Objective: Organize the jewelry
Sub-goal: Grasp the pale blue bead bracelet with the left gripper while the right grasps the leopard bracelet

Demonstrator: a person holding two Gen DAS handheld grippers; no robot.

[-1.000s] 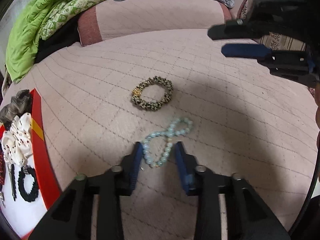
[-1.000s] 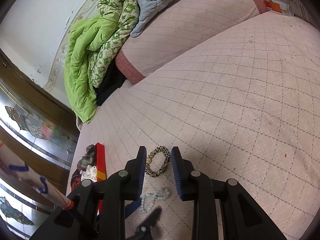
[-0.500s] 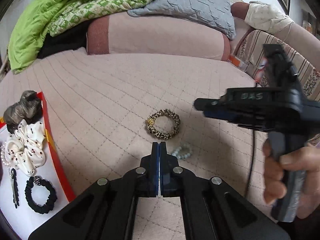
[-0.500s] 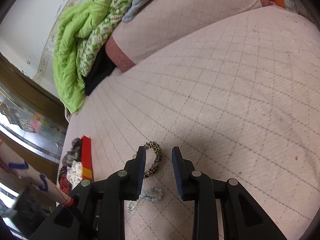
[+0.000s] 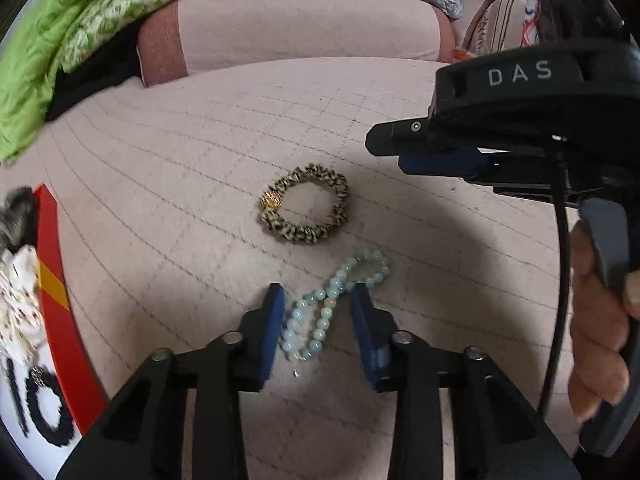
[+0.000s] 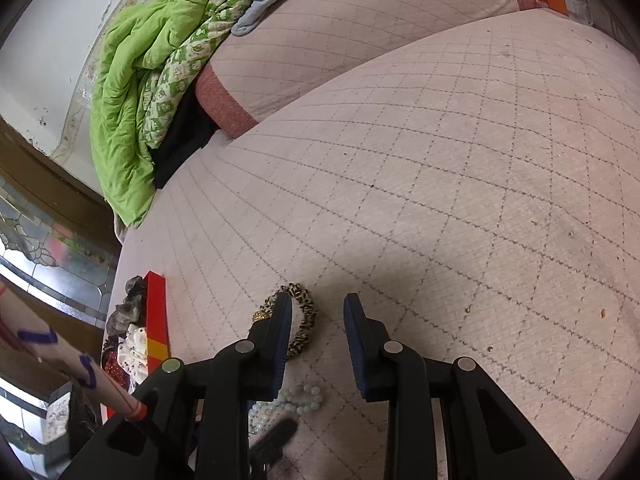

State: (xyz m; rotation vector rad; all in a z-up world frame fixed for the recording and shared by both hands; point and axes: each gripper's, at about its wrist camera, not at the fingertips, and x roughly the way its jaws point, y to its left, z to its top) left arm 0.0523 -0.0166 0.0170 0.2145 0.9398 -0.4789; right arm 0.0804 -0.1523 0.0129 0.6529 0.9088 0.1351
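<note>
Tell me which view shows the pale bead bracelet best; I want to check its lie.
The left wrist view: the pale bead bracelet lies in a twisted loop on the quilted bed cover, unhidden. In the right wrist view, gripper parts cover much of it.

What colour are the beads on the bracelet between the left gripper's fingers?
Pale aqua beaded bracelet, clearest in the left wrist view.

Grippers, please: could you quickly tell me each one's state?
Left gripper: open, just been opening, straddling pale blue bead bracelet.
Right gripper: open, empty.
</note>
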